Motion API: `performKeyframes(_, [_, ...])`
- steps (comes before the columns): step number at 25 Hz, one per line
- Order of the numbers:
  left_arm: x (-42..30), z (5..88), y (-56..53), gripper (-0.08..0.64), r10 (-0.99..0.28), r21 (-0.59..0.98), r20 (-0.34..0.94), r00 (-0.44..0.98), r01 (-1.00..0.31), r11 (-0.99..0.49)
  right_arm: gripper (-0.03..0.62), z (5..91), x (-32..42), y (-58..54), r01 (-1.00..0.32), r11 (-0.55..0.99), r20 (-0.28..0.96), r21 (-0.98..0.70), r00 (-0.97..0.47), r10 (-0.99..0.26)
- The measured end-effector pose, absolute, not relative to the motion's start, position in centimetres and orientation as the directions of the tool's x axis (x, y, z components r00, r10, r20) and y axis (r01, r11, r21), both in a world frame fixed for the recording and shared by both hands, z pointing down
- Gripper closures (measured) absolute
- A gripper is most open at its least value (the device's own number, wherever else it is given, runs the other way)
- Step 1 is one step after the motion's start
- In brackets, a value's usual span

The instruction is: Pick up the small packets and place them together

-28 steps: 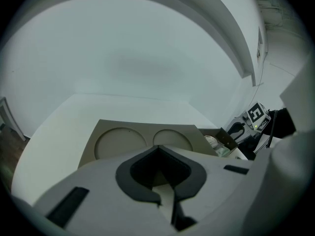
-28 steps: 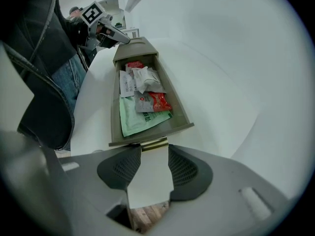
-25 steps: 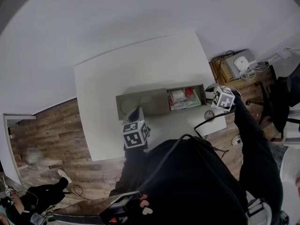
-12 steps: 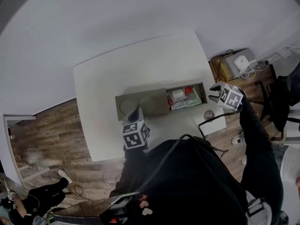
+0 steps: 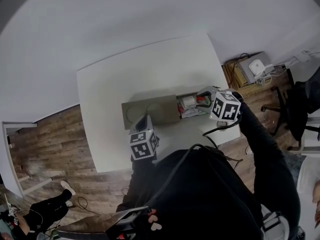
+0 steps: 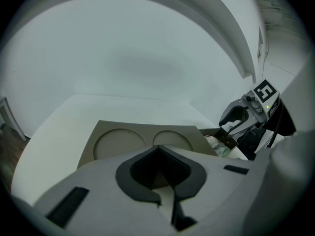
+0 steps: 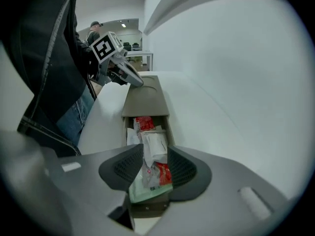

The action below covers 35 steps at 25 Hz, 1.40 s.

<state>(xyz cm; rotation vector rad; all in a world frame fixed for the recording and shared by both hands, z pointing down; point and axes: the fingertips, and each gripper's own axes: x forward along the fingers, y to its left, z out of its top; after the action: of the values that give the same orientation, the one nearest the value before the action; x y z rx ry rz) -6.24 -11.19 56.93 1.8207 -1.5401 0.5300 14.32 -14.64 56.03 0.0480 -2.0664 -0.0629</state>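
The right gripper (image 7: 155,155) is hovering over the open end of the box (image 7: 145,98) on the bench (image 5: 150,69). Its jaws have just been opening and are standing apart, gripping nothing. The small packets (image 7: 151,142) are lying heaped in that compartment, below and in line with the gap. It should be descending squarely onto one top packet, clearing the box wall. The left gripper (image 6: 157,151) is pointing at the lid, its jaws together and empty.

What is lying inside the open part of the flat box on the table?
A loose pile of small packets: a red one, white ones, a green one. What lies under them is covered, and the lid hides the rest of the box.
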Motion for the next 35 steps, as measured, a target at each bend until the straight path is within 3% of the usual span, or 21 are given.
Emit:
performKeyframes(13, [-6.4, 56.8, -10.9, 0.560, -0.699, 0.266, 0.677, 0.230, -0.962, -0.059, 0.456, 60.8, 11.2, -13.9, 0.059, 0.998, 0.929, 0.037, -0.370, -0.013])
performKeyframes(15, [-6.5, 56.8, -11.0, 0.560, -0.700, 0.269, 0.675, 0.233, -0.961, -0.060, 0.498, 61.1, 11.2, -14.1, 0.067, 0.996, 0.934, 0.058, -0.356, -0.030])
performKeyframes(19, [-6.5, 56.7, -10.6, 0.560, -0.702, 0.269, 0.673, 0.233, -0.961, -0.061, 0.519, 61.0, 11.3, -13.9, 0.089, 0.992, 0.936, 0.094, -0.347, -0.058])
performKeyframes(35, [-6.9, 55.4, -11.0, 0.560, -0.743, 0.284, 0.626, 0.235, -0.957, -0.063, 0.535, 56.9, 12.5, -14.9, 0.028, 0.988, 0.914, 0.149, -0.384, -0.127])
